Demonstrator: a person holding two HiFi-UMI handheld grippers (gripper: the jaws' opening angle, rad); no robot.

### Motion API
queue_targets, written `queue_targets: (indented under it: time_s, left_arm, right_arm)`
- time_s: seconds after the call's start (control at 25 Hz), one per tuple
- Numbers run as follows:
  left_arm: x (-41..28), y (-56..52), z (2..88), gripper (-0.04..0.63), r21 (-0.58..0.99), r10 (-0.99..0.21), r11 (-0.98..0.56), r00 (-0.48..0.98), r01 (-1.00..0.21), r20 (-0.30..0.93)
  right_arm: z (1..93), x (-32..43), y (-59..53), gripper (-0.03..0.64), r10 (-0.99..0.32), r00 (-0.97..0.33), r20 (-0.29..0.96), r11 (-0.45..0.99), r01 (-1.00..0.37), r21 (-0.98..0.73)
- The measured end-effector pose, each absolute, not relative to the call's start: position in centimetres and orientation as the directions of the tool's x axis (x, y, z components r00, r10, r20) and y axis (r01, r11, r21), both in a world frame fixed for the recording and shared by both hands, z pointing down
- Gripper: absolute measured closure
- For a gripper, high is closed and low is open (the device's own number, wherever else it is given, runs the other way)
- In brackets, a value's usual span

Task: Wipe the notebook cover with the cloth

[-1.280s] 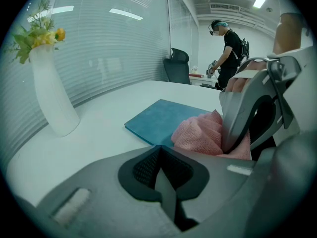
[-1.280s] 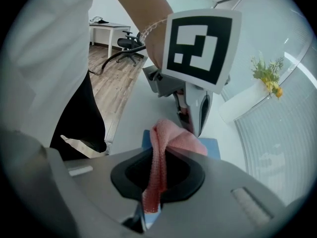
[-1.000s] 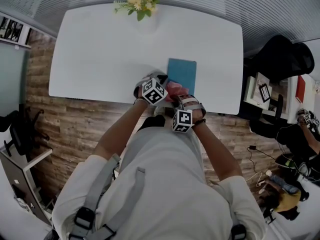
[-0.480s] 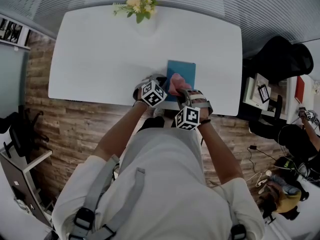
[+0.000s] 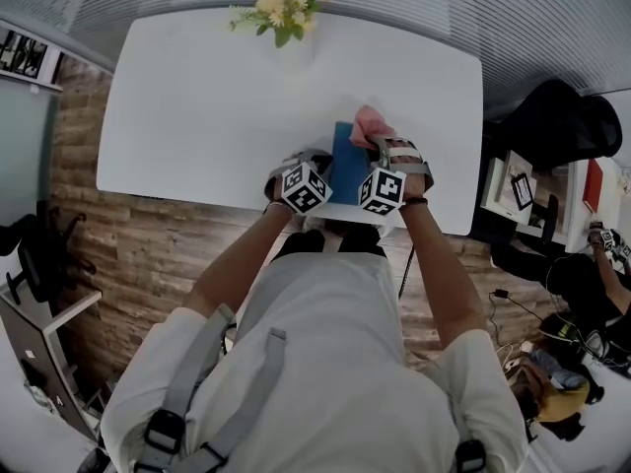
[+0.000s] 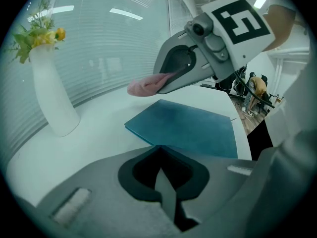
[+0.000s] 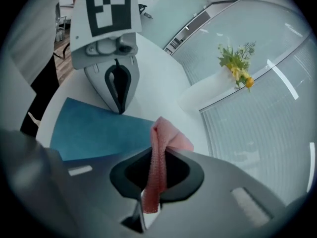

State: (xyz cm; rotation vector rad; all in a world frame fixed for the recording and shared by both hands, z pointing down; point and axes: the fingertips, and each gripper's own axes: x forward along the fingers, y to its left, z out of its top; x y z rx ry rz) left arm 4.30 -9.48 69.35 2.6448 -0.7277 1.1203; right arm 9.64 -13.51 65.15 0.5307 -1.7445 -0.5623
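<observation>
Top-down look at a white rectangular table (image 5: 197, 116) over brown wood-plank flooring (image 5: 148, 254). At the table's far edge, left of centre, a tall white vase of yellow flowers (image 5: 286, 13).

Nearer the front edge, at the end of the person's left forearm, the left gripper (image 5: 314, 161), grey, topped by a black-and-white marker cube. Jaws fully shut, flat faces pressed together, nothing between them. Tips aimed down at the left edge of a thin teal rectangular notebook (image 5: 347, 161); actual contact with it not clear from any view.

Notebook closed and flat on the table, right of centre, close to the front edge, long side running away from the person.

Just to the right, the right gripper (image 5: 380, 146), reaching over the notebook's far end. Jaws drawn in to a narrow slit and clamped on a small pink knitted cloth (image 5: 372, 124). Pinched through its middle: one strip trailing back between the jaws, a bunched tuft poking out past the tips. Cloth hanging over the notebook's far edge and, in the left gripper view, held up clear of the cover.
</observation>
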Motion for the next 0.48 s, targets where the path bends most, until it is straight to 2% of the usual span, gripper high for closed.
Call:
queue_targets:
  time_s: [0.48]
  left_arm:
    - [4.3,-9.5,69.3,0.600,-0.011,-0.355,-0.867,0.601,-0.499,0.716]
  right_arm:
    - [70.4,10.3,-15.3,0.591,-0.532,-0.188,0.826,0.843,-0.027,0.537]
